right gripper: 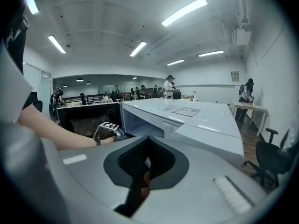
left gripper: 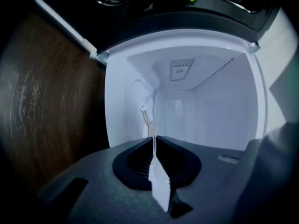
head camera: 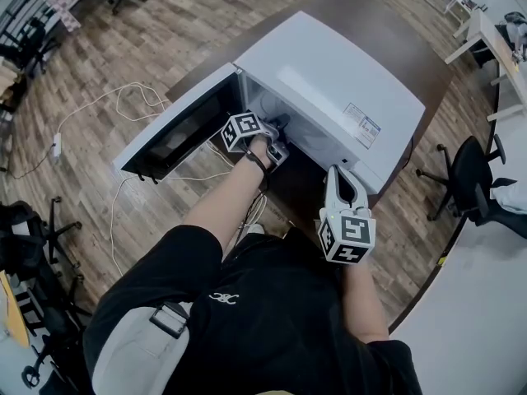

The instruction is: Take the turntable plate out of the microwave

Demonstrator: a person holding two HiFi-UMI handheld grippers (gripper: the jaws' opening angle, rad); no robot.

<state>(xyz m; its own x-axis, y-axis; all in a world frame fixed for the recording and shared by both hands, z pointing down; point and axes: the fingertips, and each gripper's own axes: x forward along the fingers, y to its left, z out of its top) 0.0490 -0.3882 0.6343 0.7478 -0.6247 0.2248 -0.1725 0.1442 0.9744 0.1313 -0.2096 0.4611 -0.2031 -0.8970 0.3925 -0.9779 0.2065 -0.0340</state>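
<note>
The microwave [head camera: 329, 89] stands open on the dark table [head camera: 362, 15], its door [head camera: 177, 126] swung out to the left and walling off that side, so the white cavity [left gripper: 205, 106] can be entered from the front only, and the left gripper [head camera: 278, 128] with the person's forearm [head camera: 230, 196] fills much of that mouth. Inside, past the clear turntable plate [left gripper: 152, 132] pinched edge-on in that gripper's jaws, open space runs to the back wall. The right gripper [head camera: 344, 178], jaws together, hangs by the front right corner, the casing ahead, free air to its right.

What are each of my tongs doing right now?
Left tongs: closed on a thin clear rim, apparently the turntable plate.
Right tongs: closed, empty.
</note>
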